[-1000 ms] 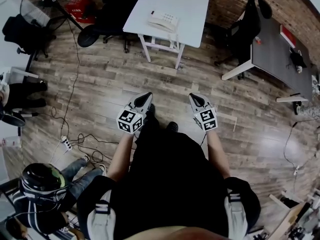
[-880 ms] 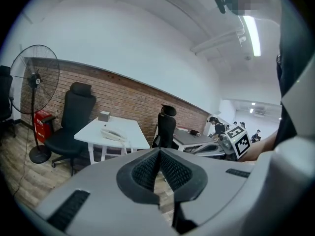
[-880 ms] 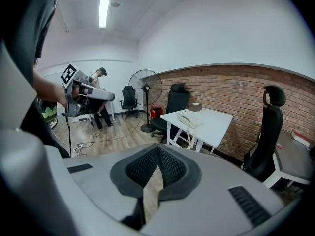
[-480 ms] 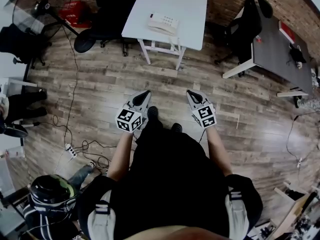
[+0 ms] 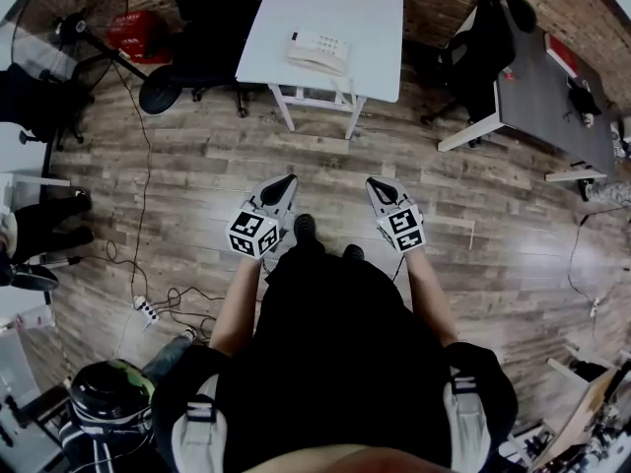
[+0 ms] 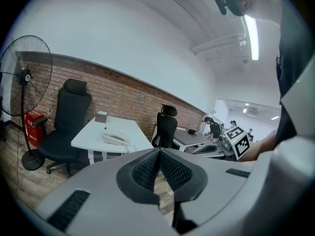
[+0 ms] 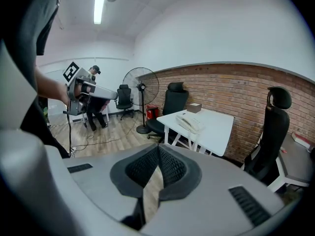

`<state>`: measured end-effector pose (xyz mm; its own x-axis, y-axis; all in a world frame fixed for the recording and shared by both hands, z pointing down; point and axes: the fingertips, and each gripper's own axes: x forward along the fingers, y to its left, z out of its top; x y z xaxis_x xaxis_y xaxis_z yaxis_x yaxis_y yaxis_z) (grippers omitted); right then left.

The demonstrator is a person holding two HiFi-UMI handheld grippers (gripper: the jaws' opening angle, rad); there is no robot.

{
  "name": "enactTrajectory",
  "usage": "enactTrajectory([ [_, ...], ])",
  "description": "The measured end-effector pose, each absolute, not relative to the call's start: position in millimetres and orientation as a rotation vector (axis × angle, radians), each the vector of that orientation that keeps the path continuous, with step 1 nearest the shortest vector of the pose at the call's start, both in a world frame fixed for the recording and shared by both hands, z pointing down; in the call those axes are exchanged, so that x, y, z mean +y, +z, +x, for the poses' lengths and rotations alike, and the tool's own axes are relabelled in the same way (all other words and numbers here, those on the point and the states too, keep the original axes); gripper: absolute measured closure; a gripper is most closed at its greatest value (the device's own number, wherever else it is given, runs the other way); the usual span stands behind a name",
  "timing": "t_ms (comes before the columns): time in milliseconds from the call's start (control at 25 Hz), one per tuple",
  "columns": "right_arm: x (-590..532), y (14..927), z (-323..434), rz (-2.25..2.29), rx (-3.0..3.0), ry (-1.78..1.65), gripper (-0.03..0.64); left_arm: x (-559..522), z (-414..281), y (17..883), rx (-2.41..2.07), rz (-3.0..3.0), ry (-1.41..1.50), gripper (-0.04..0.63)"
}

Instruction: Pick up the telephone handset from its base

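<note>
On white table [image 5: 360, 13], white telephone [image 5: 319, 49], handset [image 5: 315, 63] cradled

Office, open-plan. White bench [image 5: 367, 16] with a desk telephone [image 5: 318, 51] on it. Black swivel chairs [image 5: 485, 47] on castors beside it, a grey bench [image 5: 532, 99] further right. Exposed brick wall [image 7: 231, 90] below white plaster. Strip light [image 7: 101, 3] on the ceiling. Wood-plank floor [image 5: 197, 185] with loose cables and a power strip [image 5: 148, 310]. Pedestal fan [image 6: 24, 75] in the corner. More people at work in the far room.
</note>
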<state>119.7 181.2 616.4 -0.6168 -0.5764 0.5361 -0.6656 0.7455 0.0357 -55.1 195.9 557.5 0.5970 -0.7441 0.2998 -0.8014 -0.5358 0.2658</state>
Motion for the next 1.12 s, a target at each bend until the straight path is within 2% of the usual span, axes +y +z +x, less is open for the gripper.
enactTrajectory([
  [1120,148,627,75,1.151,-2.335,0.244,0.618,146,-111,567,-1.093,2.534,0.221,0.575],
])
